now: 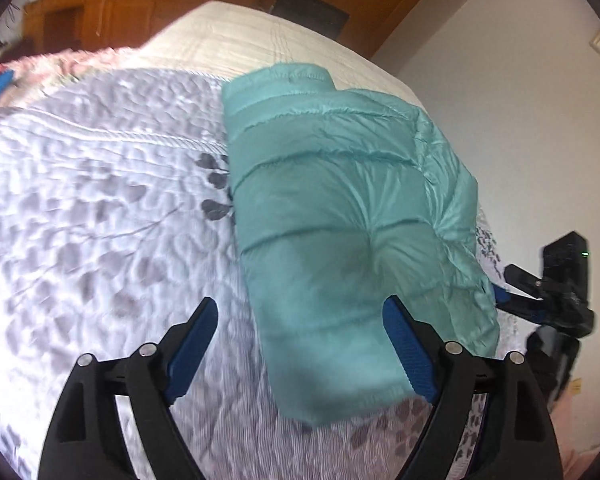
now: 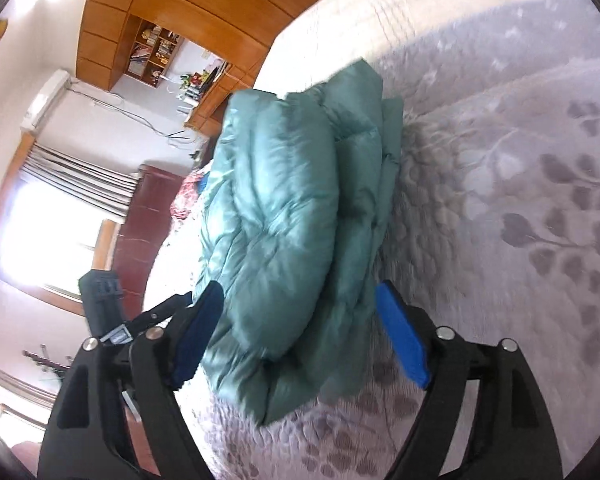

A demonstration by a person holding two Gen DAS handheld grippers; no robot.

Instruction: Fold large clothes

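A teal puffer jacket lies folded into a thick narrow bundle on a white quilt with grey leaf print. My left gripper is open above the near end of the bundle, holding nothing. The right gripper shows in the left wrist view at the bundle's right edge. In the right wrist view the jacket is stacked in layers, and my right gripper is open with its fingers either side of the bundle's near end, not closed on it.
The bed's beige cover lies beyond the quilt. Wooden cabinets stand at the back, a white wall at the right. A bright window with curtains and shelves show in the right wrist view.
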